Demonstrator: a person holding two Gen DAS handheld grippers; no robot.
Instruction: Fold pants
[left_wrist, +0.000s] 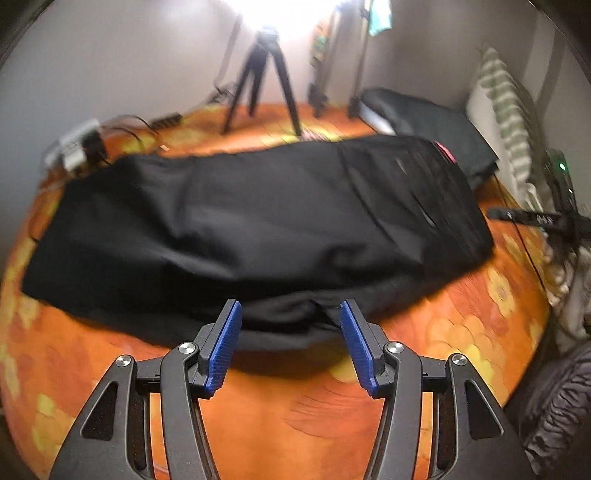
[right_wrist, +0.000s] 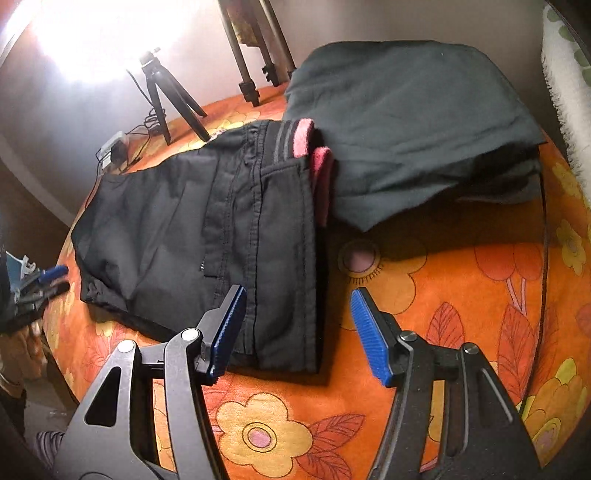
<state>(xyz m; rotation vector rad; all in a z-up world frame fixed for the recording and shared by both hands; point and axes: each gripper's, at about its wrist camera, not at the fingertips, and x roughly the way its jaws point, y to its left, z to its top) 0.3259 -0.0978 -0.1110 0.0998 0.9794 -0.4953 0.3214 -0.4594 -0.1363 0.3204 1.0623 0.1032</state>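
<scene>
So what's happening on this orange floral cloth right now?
A person holding a gripper in each hand is folding black pants laid on the floral cloth. The left gripper and right gripper are both open, holding nothing, poised over the near edge of the pants. A pile of dark folded clothes lies beyond the pink-lined waistband.

A hard white lamp glare (left_wrist: 273, 14) blows out the wall far ahead of the left gripper (left_wrist: 291, 312), and it burns again at upper left, well beyond the right gripper (right_wrist: 298, 301). The left wrist view smears with motion blur, worst at the right rim. The right wrist view reads sharper, stitching crisp on the black pants (right_wrist: 192, 225). Soft shadow pools under the dark folded cloth (right_wrist: 406, 125). Fisheye bending curves the orange floral cover (right_wrist: 461, 288), and the corners fall black.
</scene>
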